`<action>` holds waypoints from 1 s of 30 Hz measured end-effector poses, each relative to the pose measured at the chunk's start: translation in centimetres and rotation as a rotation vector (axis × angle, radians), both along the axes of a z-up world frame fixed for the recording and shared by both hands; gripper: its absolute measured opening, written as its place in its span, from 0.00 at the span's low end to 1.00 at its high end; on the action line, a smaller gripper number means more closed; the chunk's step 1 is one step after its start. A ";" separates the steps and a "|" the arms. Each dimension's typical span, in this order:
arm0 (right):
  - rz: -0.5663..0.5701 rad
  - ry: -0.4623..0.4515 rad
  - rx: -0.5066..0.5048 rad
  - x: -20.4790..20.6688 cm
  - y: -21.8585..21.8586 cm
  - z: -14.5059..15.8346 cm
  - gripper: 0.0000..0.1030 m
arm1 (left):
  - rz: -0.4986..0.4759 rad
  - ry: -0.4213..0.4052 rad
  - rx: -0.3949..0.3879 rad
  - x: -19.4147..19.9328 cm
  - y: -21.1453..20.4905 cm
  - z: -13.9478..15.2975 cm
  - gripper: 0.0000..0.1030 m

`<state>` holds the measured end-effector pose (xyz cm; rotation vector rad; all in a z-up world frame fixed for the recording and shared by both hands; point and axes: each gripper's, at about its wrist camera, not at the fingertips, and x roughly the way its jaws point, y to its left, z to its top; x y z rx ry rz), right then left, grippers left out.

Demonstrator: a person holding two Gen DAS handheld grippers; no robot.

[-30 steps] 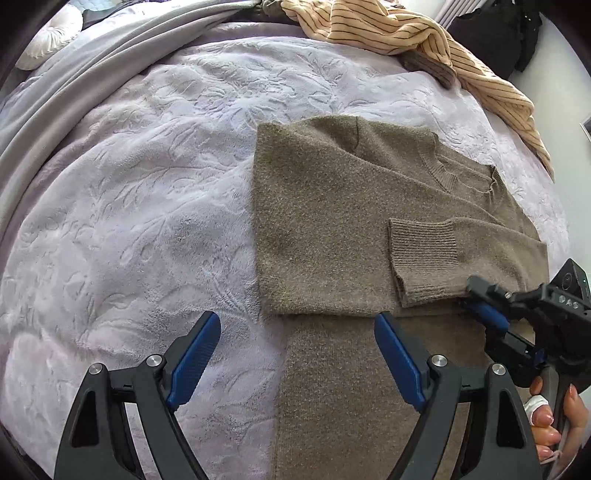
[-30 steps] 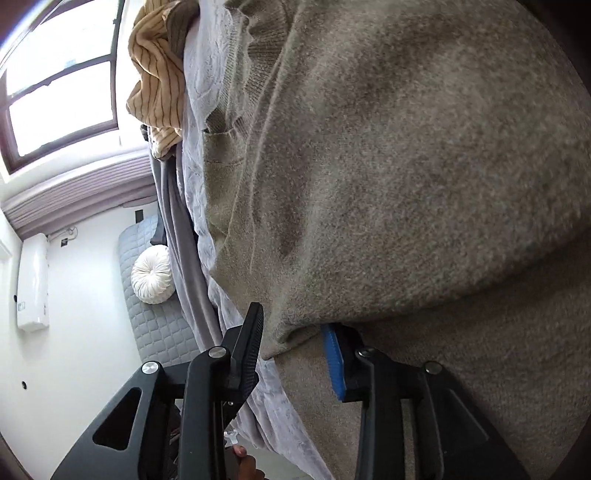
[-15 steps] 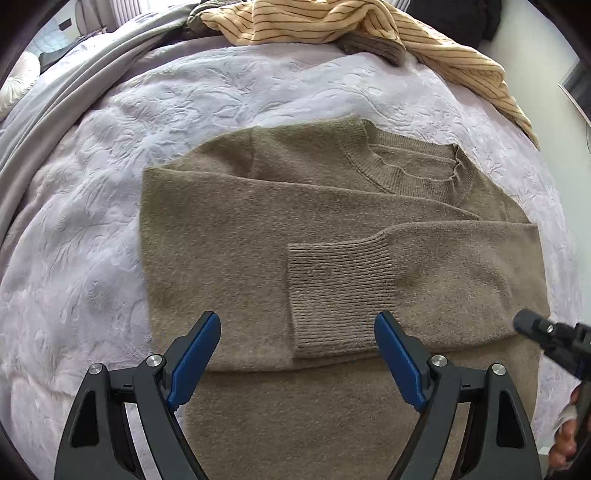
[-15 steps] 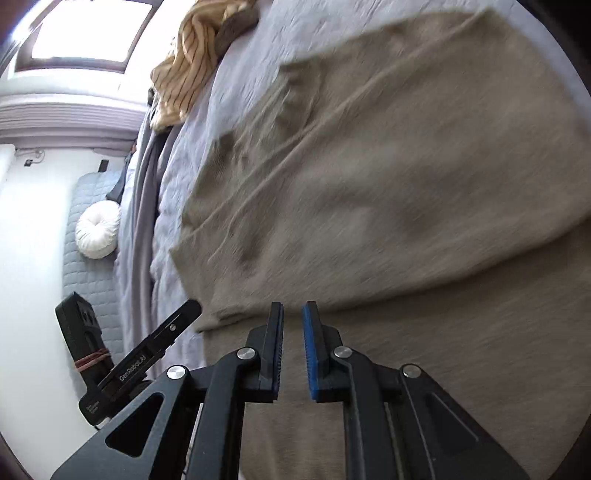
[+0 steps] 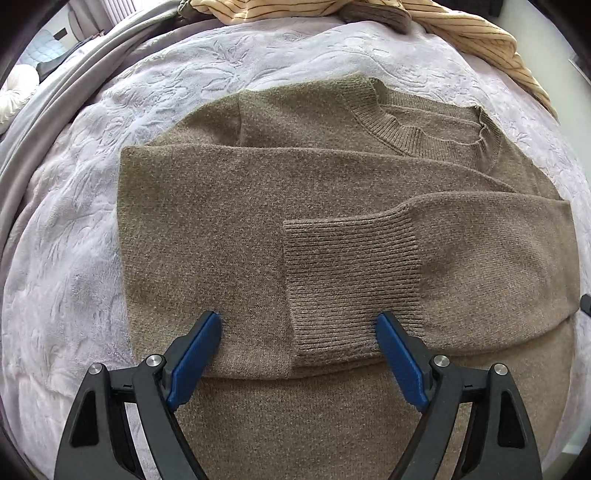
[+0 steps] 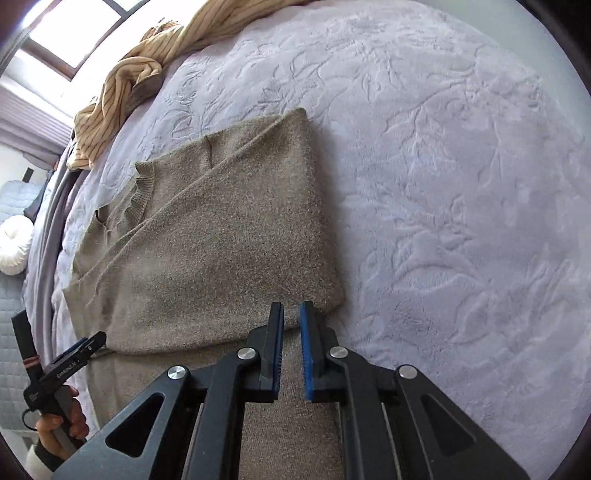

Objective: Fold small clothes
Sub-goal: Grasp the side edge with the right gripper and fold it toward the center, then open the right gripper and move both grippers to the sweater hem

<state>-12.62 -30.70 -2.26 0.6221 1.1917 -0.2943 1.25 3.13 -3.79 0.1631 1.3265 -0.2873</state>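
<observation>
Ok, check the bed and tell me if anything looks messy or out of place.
The brown sweater lies flat on the lilac bedspread, both sleeves folded across its front, the ribbed cuff squarely on top; nothing askew there. The one untidy thing is the striped yellow garment, crumpled in a heap at the bed's far edge.

Both wrist cameras look steeply down, close over the bed; both views share the folded brown sweater.

Lilac embossed bedspread under brown sweater, striped garment beyond.
</observation>
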 end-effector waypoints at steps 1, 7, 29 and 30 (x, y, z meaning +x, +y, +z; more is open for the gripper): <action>0.020 -0.013 -0.009 -0.1 0.0 0.5 0.10 | 0.002 0.000 0.001 0.0 0.0 0.0 0.85; 0.128 0.014 -0.017 1.7 0.9 -0.2 0.10 | 0.017 0.006 0.009 -0.1 0.0 0.0 0.85; 0.109 0.058 0.103 -0.2 -0.3 -0.8 0.24 | 0.063 0.031 0.045 0.0 -0.5 0.8 0.85; 0.109 0.057 0.105 -0.2 -0.4 -0.8 0.24 | 0.065 0.031 0.048 -0.1 -0.6 0.9 0.85</action>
